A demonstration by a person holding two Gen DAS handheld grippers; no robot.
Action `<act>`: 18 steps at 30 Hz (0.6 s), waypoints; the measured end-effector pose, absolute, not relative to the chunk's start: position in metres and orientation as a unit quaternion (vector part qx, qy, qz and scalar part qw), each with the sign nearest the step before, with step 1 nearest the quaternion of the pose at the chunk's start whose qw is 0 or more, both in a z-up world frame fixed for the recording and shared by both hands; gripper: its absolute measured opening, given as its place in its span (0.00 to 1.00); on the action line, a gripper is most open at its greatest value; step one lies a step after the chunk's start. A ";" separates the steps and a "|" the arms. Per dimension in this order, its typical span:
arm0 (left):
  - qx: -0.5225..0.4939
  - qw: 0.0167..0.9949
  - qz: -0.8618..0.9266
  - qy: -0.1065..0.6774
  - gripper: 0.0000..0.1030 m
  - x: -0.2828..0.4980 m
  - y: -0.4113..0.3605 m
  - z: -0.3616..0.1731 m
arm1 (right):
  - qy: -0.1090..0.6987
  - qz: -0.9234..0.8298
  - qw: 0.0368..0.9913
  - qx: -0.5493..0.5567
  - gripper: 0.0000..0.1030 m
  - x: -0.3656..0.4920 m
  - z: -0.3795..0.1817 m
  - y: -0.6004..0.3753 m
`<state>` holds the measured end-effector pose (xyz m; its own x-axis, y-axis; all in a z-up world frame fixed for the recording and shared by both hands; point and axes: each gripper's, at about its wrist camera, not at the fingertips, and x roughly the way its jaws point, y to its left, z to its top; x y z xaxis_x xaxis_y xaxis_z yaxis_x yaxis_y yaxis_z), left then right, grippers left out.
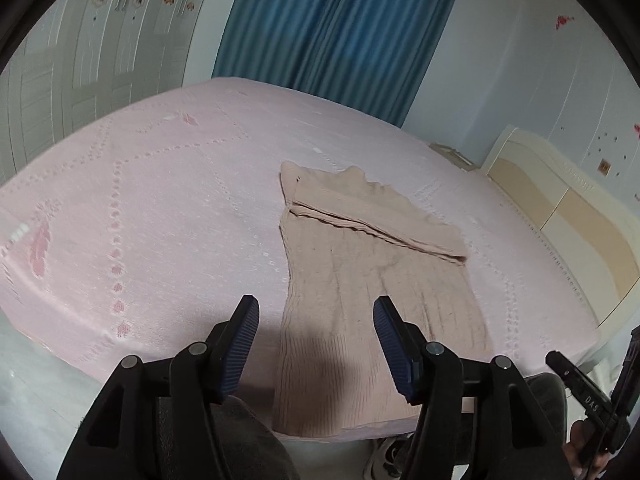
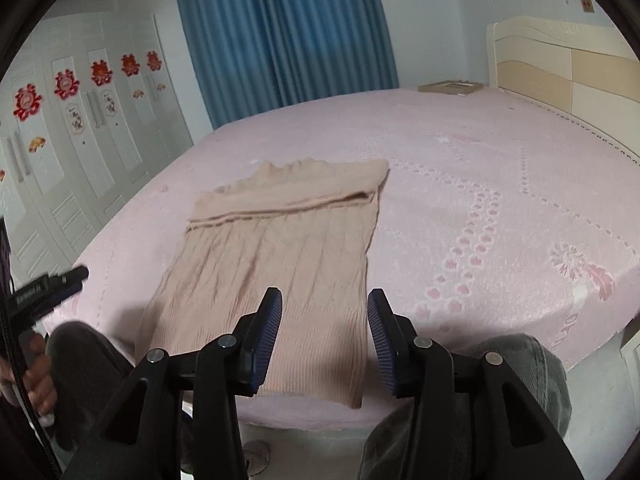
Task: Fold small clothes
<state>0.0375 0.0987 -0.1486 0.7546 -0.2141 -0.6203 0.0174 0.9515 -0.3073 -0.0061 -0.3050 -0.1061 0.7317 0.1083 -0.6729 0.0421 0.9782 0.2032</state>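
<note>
Both grippers spread wide and empty above the near edge of the bed.

Left gripper (image 1: 316, 344), at the bottom of its frame, holds nothing between its blue ribbed pads (image 1: 240, 350); right gripper (image 2: 325, 336) likewise has its fingers apart and grips nothing. Beige knit garment (image 2: 276, 276) lies flat on the pink bedspread (image 2: 500, 184) at centre frame, its ribbed hem nearest the cameras at the mattress edge, its far portion folded over into a band across the width. Blue curtain (image 2: 280, 28) hangs at upper centre; headboard (image 2: 560, 68) at upper right.
</note>
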 end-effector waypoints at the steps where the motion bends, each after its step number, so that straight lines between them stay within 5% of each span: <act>1: -0.140 0.926 -0.062 0.345 0.58 0.037 0.098 -0.148 | 0.370 0.021 0.922 0.108 0.42 -0.006 -0.112 -0.307; 7: -0.095 0.932 -0.053 0.345 0.65 0.031 0.088 -0.153 | 0.384 0.020 0.912 0.141 0.43 0.003 -0.132 -0.315; 18: -0.071 0.902 -0.079 0.418 0.64 0.057 0.075 -0.207 | 0.427 0.005 0.889 0.167 0.42 0.032 -0.160 -0.321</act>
<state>0.0572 0.0751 -0.2068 0.6376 -0.2008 -0.7438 0.0828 0.9777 -0.1930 0.0318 -0.3212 -0.1598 0.6359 0.1505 -0.7569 0.1343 0.9442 0.3006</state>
